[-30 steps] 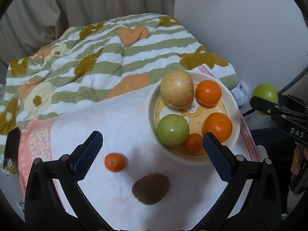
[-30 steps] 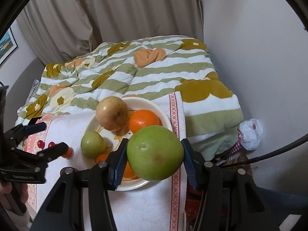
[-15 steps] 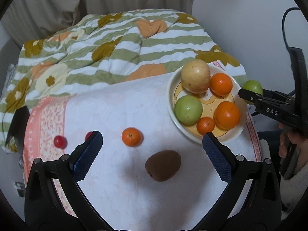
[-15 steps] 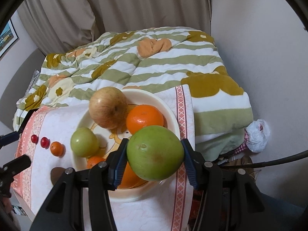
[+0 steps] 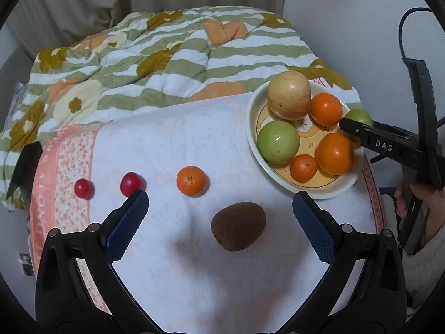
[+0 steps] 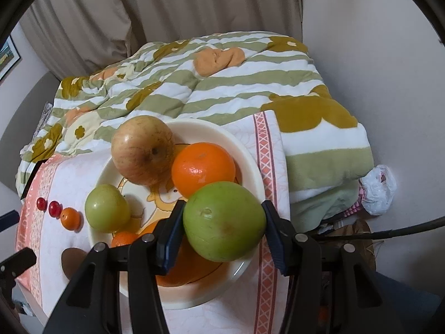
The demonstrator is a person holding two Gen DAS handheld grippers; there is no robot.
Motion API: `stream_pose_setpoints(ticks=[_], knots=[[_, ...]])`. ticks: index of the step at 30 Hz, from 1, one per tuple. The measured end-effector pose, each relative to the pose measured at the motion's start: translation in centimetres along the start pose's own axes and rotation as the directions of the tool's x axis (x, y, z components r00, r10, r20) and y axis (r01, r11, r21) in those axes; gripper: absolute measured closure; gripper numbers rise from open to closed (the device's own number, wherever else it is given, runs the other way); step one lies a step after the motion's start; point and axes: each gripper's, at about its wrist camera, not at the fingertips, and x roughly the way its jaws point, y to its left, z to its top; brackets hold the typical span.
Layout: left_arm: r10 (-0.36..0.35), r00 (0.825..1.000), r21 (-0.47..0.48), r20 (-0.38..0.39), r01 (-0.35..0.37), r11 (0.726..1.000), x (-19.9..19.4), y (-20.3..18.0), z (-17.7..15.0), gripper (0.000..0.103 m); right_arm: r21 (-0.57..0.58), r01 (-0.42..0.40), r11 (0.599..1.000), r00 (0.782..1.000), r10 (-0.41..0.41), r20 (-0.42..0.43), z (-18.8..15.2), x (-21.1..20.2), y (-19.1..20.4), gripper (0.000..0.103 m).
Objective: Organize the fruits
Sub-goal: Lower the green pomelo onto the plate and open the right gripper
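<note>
your right gripper (image 6: 222, 229) sits over the near right edge of the plate (image 6: 250, 164), with the large green fruit (image 6: 224, 221) between its blue pads; its jaws have just been opening, a gap shows at the left pad, and you cannot tell whether the right pad touches the fruit. in the left wrist view that same gripper reaches in from the right over the plate rim, the green fruit peeking out behind its finger, your hand (image 5: 417, 197) on the handle below

on the plate lie a yellowish apple (image 6: 143, 150), an orange (image 6: 203, 168) just beside it, a smaller green fruit (image 6: 107, 207) at the left, a small mandarin (image 5: 303, 167) and another orange (image 5: 335, 153) at the near side

your left gripper (image 5: 219, 222) hovers above the white cloth (image 5: 194, 264), fingers wide apart with nothing gripped; the brown kiwi (image 5: 238, 226) lies on the cloth between them. beyond it a loose mandarin (image 5: 192, 181) and two red cherries (image 5: 131, 183) (image 5: 83, 188) stand in a row to the left of the plate

a striped floral quilt (image 5: 167, 55) lies behind the table
</note>
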Motion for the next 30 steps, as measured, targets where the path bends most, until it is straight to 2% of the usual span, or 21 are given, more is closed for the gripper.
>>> stream_pose_setpoints(ticks=[1,2,3,6,22,25,30], knots=[[0.002,1.000,-0.001,-0.001,-0.002,1.000,0.0,0.0,0.0,0.000,0.007,-0.011,1.000,1.000,0.011,0.021,0.0,-0.3,-0.1,0.033],[0.005,1.000,-0.002,0.000,-0.005,1.000,-0.1,0.0,-0.1,0.000,0.010,-0.020,1.000,0.999,0.020,0.038,0.0,-0.6,-0.2,0.012],[0.006,1.000,-0.004,0.001,-0.006,1.000,-0.2,-0.1,-0.2,0.000,0.011,-0.027,1.000,0.998,0.026,0.054,0.0,-0.9,-0.2,0.005],[0.010,1.000,-0.015,0.010,-0.010,1.000,-0.8,-0.1,-0.5,0.000,0.002,-0.015,1.000,0.995,0.015,0.096,0.1,-1.9,-0.1,0.004],[0.051,0.994,-0.059,0.097,-0.046,0.997,-6.5,1.4,-2.5,0.000,-0.087,0.012,0.996,0.989,0.001,0.145,-0.9,-7.7,2.1,0.004],[0.063,0.992,-0.069,0.109,-0.056,0.996,-7.9,2.0,-3.2,0.000,-0.111,0.035,0.993,0.988,-0.018,0.156,-1.1,-8.9,2.9,0.004],[0.093,0.989,-0.098,0.118,-0.082,0.992,-9.6,4.0,-4.4,0.000,-0.121,0.023,0.992,0.985,-0.001,0.172,-1.4,-10.7,4.2,0.004]])
